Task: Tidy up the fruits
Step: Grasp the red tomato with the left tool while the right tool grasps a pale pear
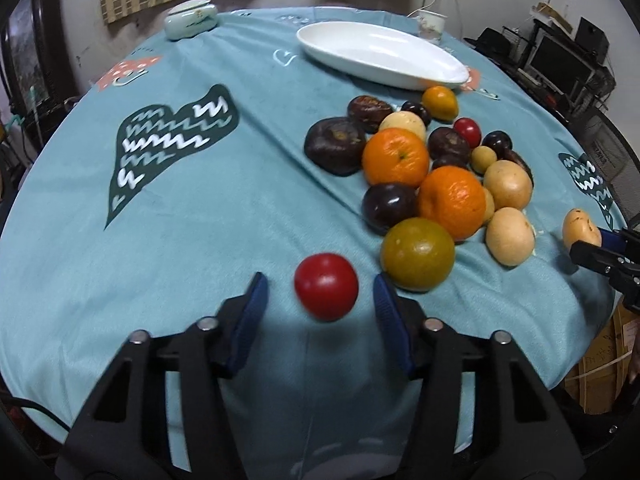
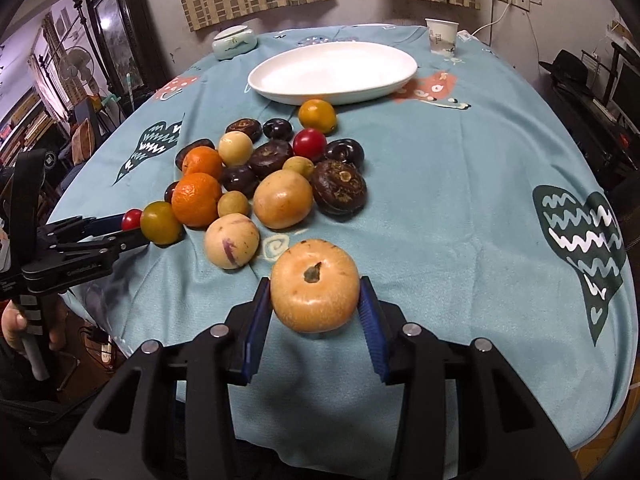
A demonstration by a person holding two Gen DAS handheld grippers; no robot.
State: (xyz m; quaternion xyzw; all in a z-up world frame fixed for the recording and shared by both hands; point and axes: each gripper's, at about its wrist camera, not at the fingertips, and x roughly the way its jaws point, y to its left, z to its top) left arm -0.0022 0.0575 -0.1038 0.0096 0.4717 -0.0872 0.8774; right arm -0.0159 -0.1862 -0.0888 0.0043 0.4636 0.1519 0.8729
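A pile of fruits (image 1: 424, 172) lies on the teal tablecloth: oranges, dark purple fruits, tan round fruits, small red ones. A white oval plate (image 1: 380, 54) stands empty behind the pile; it also shows in the right wrist view (image 2: 332, 70). My left gripper (image 1: 318, 292) is open, with a red tomato (image 1: 326, 286) between its pads, gaps on both sides. My right gripper (image 2: 314, 300) is shut on a pale orange round fruit (image 2: 315, 295); it shows at the right edge of the left wrist view (image 1: 581, 229).
A lidded pale green ceramic jar (image 1: 191, 18) and a paper cup (image 2: 441, 36) stand at the table's far side. The table edge drops off close in front of both grippers. Shelves and monitors stand right of the table.
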